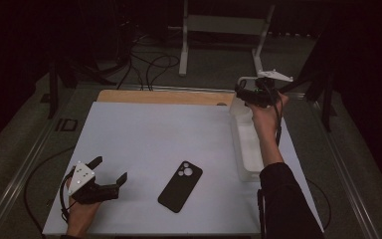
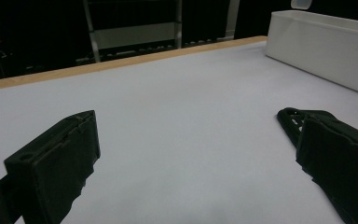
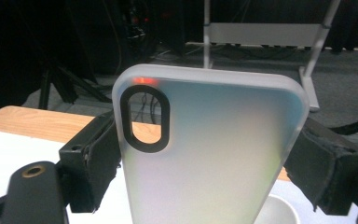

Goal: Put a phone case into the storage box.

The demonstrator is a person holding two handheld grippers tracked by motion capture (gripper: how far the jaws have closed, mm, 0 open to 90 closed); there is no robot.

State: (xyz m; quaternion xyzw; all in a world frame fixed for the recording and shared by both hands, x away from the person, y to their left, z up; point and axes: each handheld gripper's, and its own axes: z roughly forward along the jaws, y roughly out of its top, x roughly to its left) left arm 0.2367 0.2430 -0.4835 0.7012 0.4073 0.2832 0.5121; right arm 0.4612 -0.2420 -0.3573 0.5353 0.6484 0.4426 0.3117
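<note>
We count two phone cases: one black (image 1: 180, 186), one frosted clear (image 3: 209, 154); one white bin (image 1: 243, 149); two grippers, L (image 1: 110, 174) & R (image 1: 246, 92).

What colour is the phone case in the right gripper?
Frosted translucent white phone case; clearest in the right gripper view.

Both grippers, left gripper (image 1: 110, 171) and right gripper (image 1: 242, 88), are black with grey three-cornered plates and trailing black cables; the right arm wears a black sleeve (image 1: 283, 199)
</note>
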